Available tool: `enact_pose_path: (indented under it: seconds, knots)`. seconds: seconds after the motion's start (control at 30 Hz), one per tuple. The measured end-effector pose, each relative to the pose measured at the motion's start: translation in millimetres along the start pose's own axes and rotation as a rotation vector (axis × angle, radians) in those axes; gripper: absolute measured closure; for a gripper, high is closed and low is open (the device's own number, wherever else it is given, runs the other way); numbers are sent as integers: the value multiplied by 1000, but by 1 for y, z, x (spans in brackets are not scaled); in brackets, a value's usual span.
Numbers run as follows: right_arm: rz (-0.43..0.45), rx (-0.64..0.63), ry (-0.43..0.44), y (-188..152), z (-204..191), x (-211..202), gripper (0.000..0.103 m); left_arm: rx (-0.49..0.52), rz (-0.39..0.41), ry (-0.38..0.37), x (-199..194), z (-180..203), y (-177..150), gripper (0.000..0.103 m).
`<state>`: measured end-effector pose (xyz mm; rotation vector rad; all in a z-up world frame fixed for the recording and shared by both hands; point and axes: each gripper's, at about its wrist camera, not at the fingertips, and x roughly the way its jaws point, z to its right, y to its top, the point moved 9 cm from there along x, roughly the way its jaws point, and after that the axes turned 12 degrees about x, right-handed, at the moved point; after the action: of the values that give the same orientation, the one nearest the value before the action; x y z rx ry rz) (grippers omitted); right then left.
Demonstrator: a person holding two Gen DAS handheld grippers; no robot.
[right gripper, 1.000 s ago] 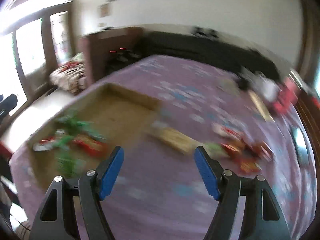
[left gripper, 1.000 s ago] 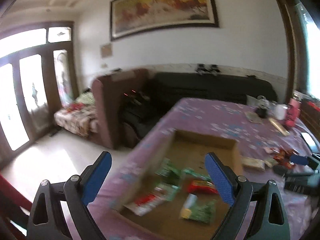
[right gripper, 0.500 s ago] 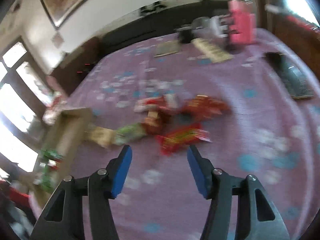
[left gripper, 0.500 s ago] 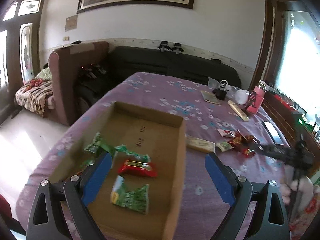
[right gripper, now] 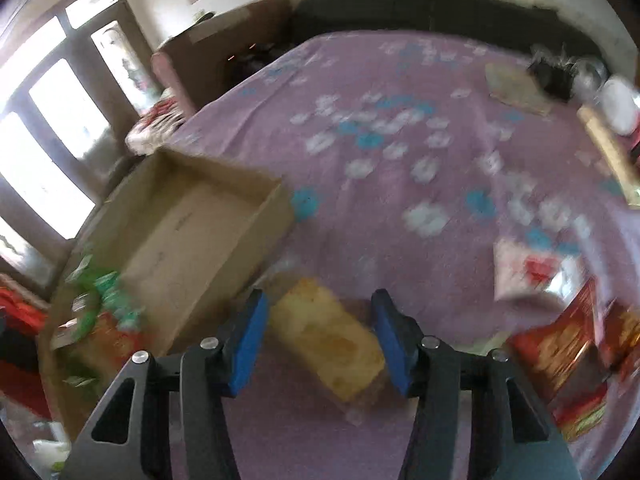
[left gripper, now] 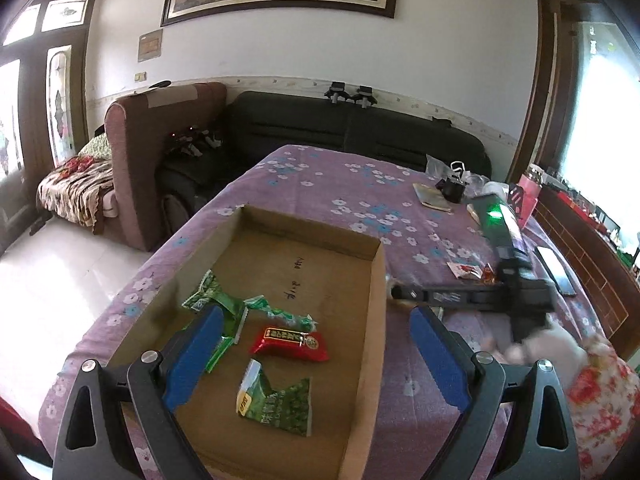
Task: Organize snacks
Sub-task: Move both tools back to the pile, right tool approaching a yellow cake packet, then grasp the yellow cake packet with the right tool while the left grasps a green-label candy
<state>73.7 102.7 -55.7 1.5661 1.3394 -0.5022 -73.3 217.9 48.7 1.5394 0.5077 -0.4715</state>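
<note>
Snacks in box (left gripper: 362,336): about five | yellow snack (right gripper: 326,336) between spread right fingers (right gripper: 249,338) | left fingers (left gripper: 196,354) spread

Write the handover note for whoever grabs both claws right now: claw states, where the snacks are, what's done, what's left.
Left claw: open, empty, over the near end of the cardboard box.
Right claw: open, straddling the yellow cake pack on the purple tablecloth just right of the box; no sign it has closed on the pack yet.
Done: green packets and one red packet lie in the box.
Left: close on the cake pack and box it, then the white-and-red packet and the red packets at the right. The view is blurred, so recount them.
</note>
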Motion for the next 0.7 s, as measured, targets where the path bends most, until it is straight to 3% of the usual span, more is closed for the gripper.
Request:
enact_pose_path:
  seconds: [0.07, 0.13, 0.3, 0.37, 0.4, 0.43, 0.63, 0.7]
  knots:
    - [-37, 13, 56, -14, -6, -7, 52, -14, 0, -9, 3, -2, -1, 7]
    - [-26, 12, 57, -17, -7, -11, 52, -22, -3, -21, 7, -2, -3, 7]
    - [31, -33, -35, -16, -12, -5, 52, -21, -18, -48, 9, 2, -7, 7]
    - [41, -72, -112, -18, -14, 3, 52, -17, -12, -45, 6, 2, -6, 7]
    - [55, -89, -160, -18, -12, 5, 56, -16, -9, -46, 3, 2, -5, 7]
    - [74, -96, -181, -19, -9, 2, 71, -13, -7, -46, 2, 3, -4, 7]
    - [106, 63, -237, -45, 29, -33, 73, 21, -5, -75, 0, 20, -2, 7]
    - [120, 75, -250, -61, 42, -51, 79, 43, -15, -99, 3, 32, -1, 7]
